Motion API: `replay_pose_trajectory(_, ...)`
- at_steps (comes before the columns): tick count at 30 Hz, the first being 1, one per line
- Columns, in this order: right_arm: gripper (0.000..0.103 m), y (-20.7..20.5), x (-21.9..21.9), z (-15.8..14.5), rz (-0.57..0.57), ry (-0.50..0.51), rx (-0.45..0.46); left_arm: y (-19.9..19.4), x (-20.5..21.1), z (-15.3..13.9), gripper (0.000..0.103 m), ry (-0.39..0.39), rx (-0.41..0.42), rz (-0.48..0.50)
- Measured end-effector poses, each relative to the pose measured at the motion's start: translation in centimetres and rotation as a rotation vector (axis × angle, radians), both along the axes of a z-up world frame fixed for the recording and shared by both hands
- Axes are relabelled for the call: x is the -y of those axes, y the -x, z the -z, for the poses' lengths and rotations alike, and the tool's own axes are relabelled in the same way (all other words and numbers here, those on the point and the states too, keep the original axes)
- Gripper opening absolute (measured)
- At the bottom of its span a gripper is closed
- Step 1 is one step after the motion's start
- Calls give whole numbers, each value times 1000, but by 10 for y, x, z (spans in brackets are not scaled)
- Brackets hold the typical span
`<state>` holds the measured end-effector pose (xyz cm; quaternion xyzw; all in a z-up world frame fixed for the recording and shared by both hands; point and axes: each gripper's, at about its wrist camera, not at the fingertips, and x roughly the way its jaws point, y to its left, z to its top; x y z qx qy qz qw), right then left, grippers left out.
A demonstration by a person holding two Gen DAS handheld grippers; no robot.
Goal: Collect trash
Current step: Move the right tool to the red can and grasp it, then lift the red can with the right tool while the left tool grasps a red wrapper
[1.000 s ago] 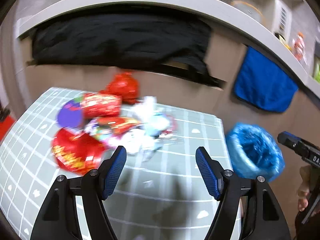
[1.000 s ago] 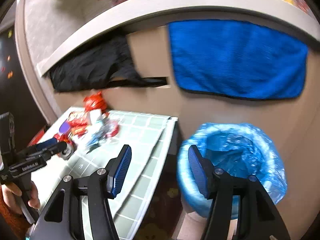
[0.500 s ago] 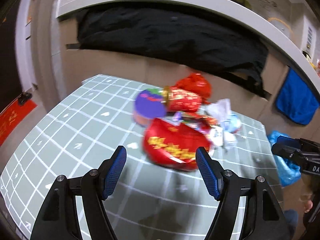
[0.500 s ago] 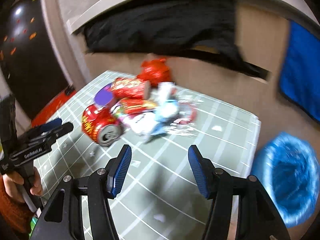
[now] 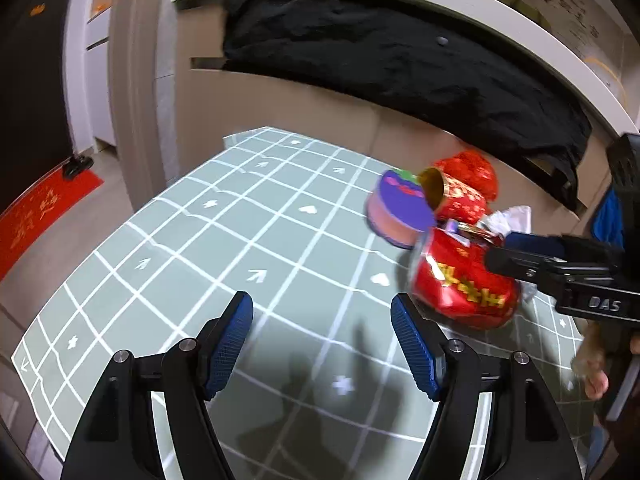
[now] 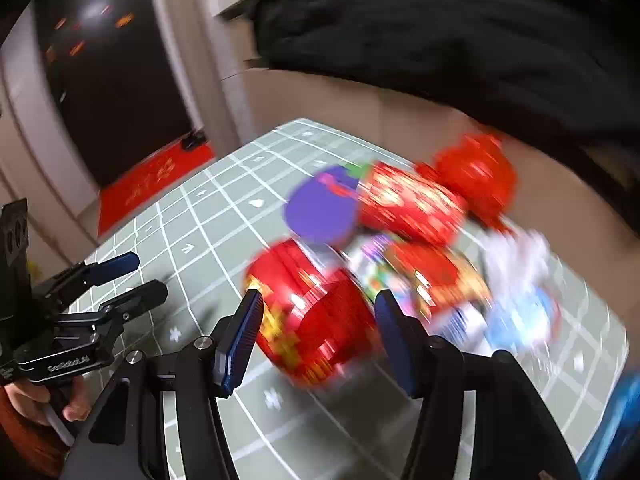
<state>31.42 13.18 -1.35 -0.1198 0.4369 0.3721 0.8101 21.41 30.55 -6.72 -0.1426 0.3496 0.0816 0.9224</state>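
1. The left wrist view is sharp. It shows the left hand-held gripper with its jaws apart over bare gridded desk, nothing between them. The trash pile lies to its right, at the far right part of the desk.
2. In that view the right hand-held gripper reaches in from the right edge, its tip over the big red can; whether it touches cannot be told there.
3. The right wrist view is blurred. It shows the same red can between the right gripper's blue pads, jaws apart, with a little gap on each side as far as the blur allows.
4. Only this view shows the white and blue wrappers at the right of the pile.
5. The big red can lies on its side, long axis running left to right in the left view.
6. Behind it a smaller red can also lies flat, its gold open end turned toward the purple-lidded tub beside it.
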Motion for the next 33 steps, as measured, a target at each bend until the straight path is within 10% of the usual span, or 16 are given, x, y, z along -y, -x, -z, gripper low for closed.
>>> replay_pose_trajectory(14, 80, 6, -24, 36, -168, 154, -19, 18, -26, -2, 71, 48, 9, -19)
replay_pose_trajectory(25, 77, 21, 72, 21, 16, 35, -114, 7, -5, -5, 71, 90, 21, 36)
replay_pose_trajectory(27, 20, 21, 101, 14, 92, 11, -121, -2, 2, -5, 71, 109, 17, 55)
replay_pose_trajectory(33, 20, 21, 158, 11, 193, 3, -126, -35, 35, -12, 71, 148, 10, 143)
